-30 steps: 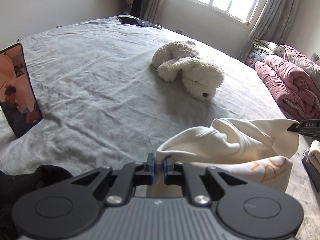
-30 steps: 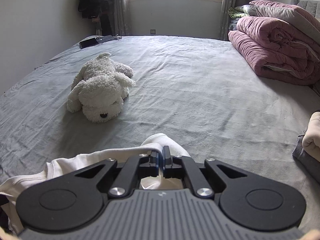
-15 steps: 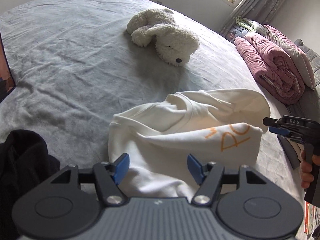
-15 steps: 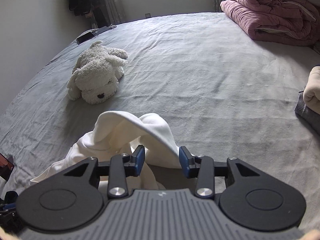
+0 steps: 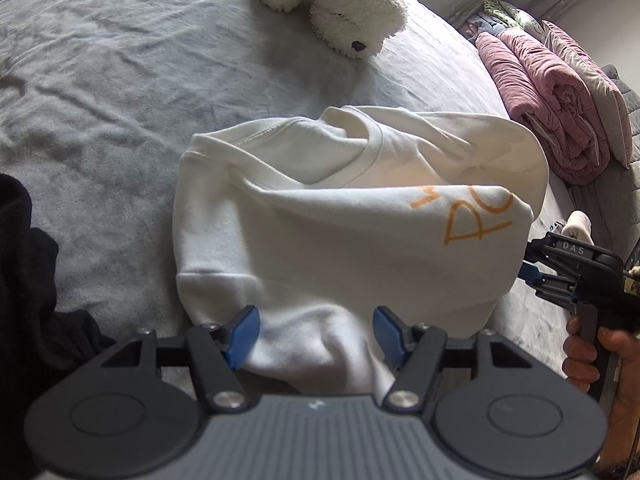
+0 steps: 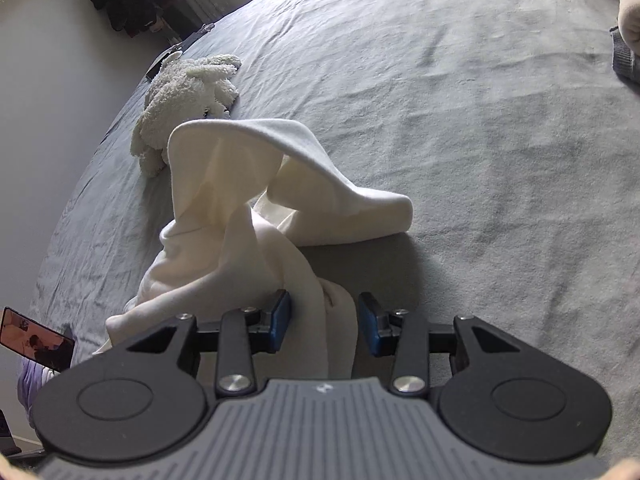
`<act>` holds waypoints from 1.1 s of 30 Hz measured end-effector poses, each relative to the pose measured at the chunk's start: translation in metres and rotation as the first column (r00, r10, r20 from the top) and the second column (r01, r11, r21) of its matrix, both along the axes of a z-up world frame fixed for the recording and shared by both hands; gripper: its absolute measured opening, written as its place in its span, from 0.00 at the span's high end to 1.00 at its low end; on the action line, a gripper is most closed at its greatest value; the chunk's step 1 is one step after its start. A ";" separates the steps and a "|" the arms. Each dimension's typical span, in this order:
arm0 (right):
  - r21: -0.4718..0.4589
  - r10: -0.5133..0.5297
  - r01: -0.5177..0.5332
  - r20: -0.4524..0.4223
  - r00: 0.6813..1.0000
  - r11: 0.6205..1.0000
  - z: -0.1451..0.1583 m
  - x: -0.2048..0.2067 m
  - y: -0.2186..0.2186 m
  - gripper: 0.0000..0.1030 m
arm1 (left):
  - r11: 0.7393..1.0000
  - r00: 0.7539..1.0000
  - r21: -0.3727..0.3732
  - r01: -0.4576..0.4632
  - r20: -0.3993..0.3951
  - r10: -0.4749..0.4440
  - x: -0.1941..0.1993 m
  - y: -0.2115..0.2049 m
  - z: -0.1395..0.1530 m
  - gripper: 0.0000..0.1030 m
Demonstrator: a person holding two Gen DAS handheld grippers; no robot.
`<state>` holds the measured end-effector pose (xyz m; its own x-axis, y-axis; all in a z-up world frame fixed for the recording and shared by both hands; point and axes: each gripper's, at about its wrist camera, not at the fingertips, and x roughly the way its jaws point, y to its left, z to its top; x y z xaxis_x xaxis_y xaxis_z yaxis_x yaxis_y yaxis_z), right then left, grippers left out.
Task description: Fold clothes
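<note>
A white sweatshirt (image 5: 340, 240) with orange letters lies loosely folded on the grey bed sheet (image 5: 100, 100). My left gripper (image 5: 316, 336) hangs over its near edge, open, and a fold of cloth sits between the blue pads (image 5: 242, 334) without being pinched. In the right wrist view the same sweatshirt (image 6: 224, 216) is bunched up with one flap arching over. My right gripper (image 6: 325, 322) is open, with a hanging strip of white cloth between its pads. The right gripper (image 5: 532, 272) also shows at the sweatshirt's right edge in the left wrist view.
A white plush dog (image 5: 340, 12) lies further up the bed. Rolled pink quilts (image 5: 552, 92) sit at the far right. A black garment (image 5: 24, 280) lies at the left. A phone (image 6: 36, 340) stands at the bed's left, and folded clothes (image 6: 628, 20) at the right edge.
Both grippers went from shut on the sweatshirt to open and let it go. It sank onto the bed, and both grippers tipped downward over it.
</note>
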<state>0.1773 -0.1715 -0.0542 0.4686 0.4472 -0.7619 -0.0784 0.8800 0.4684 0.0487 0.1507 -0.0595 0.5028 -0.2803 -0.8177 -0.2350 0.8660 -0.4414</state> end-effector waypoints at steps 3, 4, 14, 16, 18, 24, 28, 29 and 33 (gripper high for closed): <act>0.014 -0.021 0.022 -0.027 0.999 1.000 -0.011 0.001 0.003 0.61 | 1.000 1.000 0.012 -0.008 -0.006 0.008 0.003 0.000 -0.003 0.40; 0.017 -0.024 0.025 -0.026 0.999 1.000 -0.013 -0.001 0.003 0.66 | 1.000 1.000 0.018 -0.010 -0.005 0.010 0.004 -0.001 -0.003 0.42; -0.034 0.023 -0.024 -0.028 0.999 0.999 0.000 -0.031 0.000 0.91 | 0.997 0.999 0.081 0.011 0.037 -0.014 0.006 -0.006 -0.009 0.96; -0.046 0.035 -0.036 -0.024 0.999 0.998 0.004 -0.041 -0.002 0.91 | 0.997 0.999 0.076 0.006 0.046 -0.009 0.004 -0.003 -0.007 0.96; -0.051 0.047 -0.048 -0.025 0.999 0.998 0.006 -0.052 -0.005 0.91 | 0.997 0.998 0.080 0.005 0.058 -0.009 0.001 -0.002 -0.004 0.97; -0.051 0.079 -0.081 -0.037 0.996 0.995 0.014 -0.090 -0.012 0.91 | 0.994 0.994 0.110 0.007 0.111 -0.020 -0.006 -0.002 0.010 0.97; -0.044 0.119 -0.120 -0.036 0.992 0.992 0.020 -0.120 -0.001 0.91 | 0.992 0.986 0.127 0.013 0.164 -0.034 -0.012 -0.001 0.024 0.97; -0.040 0.129 -0.131 -0.036 0.991 0.991 0.022 -0.129 0.001 0.91 | 0.992 0.984 0.125 0.015 0.175 -0.037 -0.013 0.000 0.027 0.97; -0.022 0.154 -0.155 -0.034 0.987 0.988 0.029 -0.165 0.007 0.91 | 0.994 0.977 0.100 0.044 0.202 -0.064 -0.018 0.002 0.036 0.97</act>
